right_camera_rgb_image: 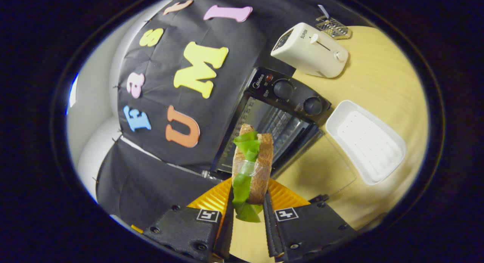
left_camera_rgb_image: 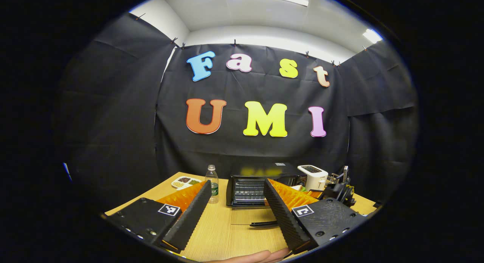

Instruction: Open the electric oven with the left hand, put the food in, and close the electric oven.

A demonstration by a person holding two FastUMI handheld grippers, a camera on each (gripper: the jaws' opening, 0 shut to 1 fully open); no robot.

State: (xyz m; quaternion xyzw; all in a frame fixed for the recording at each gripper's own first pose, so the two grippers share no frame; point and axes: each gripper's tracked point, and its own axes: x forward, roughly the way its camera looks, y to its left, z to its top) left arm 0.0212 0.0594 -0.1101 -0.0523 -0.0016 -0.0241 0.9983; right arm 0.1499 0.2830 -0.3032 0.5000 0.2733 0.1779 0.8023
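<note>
wooden tabletop (right_camera_rgb_image: 378, 81): right gripper (right_camera_rgb_image: 247, 213) clamps brown-bread lettuce sandwich (right_camera_rgb_image: 252, 168) before open black electric oven (right_camera_rgb_image: 272, 123); left gripper (left_camera_rgb_image: 236, 213) wide, empty; insertion next.

The black electric oven (right_camera_rgb_image: 281, 104) is showing "Midea" on its control panel; the cream plastic toaster (right_camera_rgb_image: 311, 50) is showing "SUPOR".

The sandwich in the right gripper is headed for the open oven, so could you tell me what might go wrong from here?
1. The sandwich is pinched on edge in the right gripper, and its lettuce hangs loose below; it could slip out.
2. The glass door lies flat in front of the oven, so a low approach might strike it.
3. The left gripper, open, sits near the door handle and could get in the way.
</note>
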